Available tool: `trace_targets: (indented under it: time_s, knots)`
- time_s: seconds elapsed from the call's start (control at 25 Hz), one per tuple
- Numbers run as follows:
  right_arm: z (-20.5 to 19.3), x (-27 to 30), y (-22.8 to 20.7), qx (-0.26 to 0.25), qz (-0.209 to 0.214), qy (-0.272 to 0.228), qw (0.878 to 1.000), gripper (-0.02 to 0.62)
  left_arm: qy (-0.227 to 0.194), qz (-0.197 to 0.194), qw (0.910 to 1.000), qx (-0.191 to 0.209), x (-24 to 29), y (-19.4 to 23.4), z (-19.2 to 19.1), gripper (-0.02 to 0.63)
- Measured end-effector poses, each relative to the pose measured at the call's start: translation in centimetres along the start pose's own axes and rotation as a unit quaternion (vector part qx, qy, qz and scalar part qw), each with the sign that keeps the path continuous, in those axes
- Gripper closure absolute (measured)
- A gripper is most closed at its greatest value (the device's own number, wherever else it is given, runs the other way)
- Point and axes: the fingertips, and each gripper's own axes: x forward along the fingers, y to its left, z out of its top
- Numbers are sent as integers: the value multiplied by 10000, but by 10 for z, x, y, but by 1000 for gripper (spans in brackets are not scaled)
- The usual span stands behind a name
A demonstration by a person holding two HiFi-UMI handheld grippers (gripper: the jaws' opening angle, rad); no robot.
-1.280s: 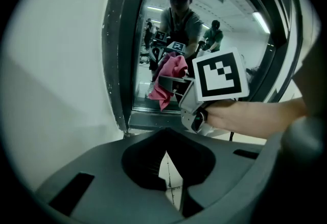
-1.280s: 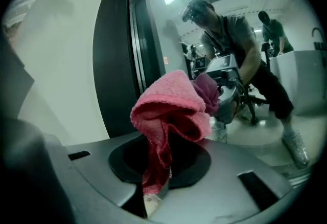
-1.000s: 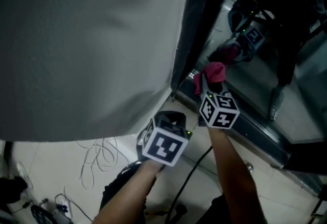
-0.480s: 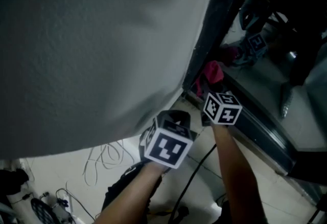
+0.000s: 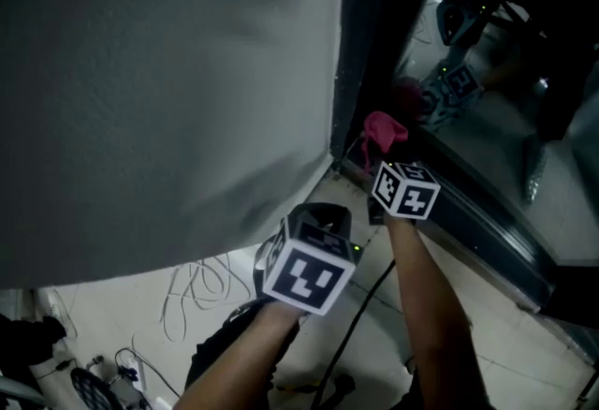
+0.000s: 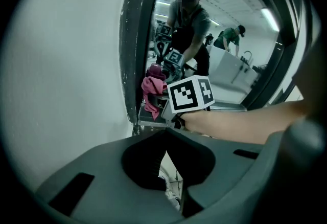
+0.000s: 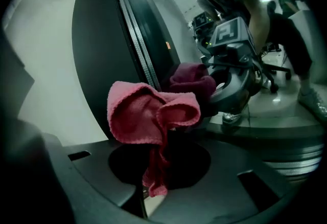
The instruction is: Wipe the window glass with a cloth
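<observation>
The pink cloth (image 7: 150, 115) is pinched in the right gripper (image 7: 152, 177), whose jaws are closed on its lower tail while the bunched upper part stands above them. This grip is shown plainly only in the right gripper view. In the head view the cloth (image 5: 382, 129) is seen just ahead of the right gripper (image 5: 379, 153), low on the window glass (image 5: 487, 118) and beside the dark window frame (image 5: 365, 52). Whether cloth and glass touch cannot be told. The cloth's darker reflection (image 7: 191, 79) is seen close behind it. The left gripper (image 6: 166, 135) is held back and lower, near the grey wall (image 5: 159, 71). Its jaws are closed tip to tip with nothing between them. White cables (image 5: 187, 291) on the tiled floor are shown only in the head view.
</observation>
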Motion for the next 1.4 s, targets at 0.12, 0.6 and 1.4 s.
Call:
trace_targets:
  time_s: [0.12,0.6,1.4]
  knots:
    - [-3,-3,-7,100,-129,-16,9999,538,27,-19,10000,43,2,-4,0,600]
    - [-12,-46,-58,358,-602,-35,9975,538,123,-136,9993,312,14,-28,8,600]
    - [-37,-177,-166,773,-1476,-87,9860,540,206,-560,9940,921,52,-129,29,600]
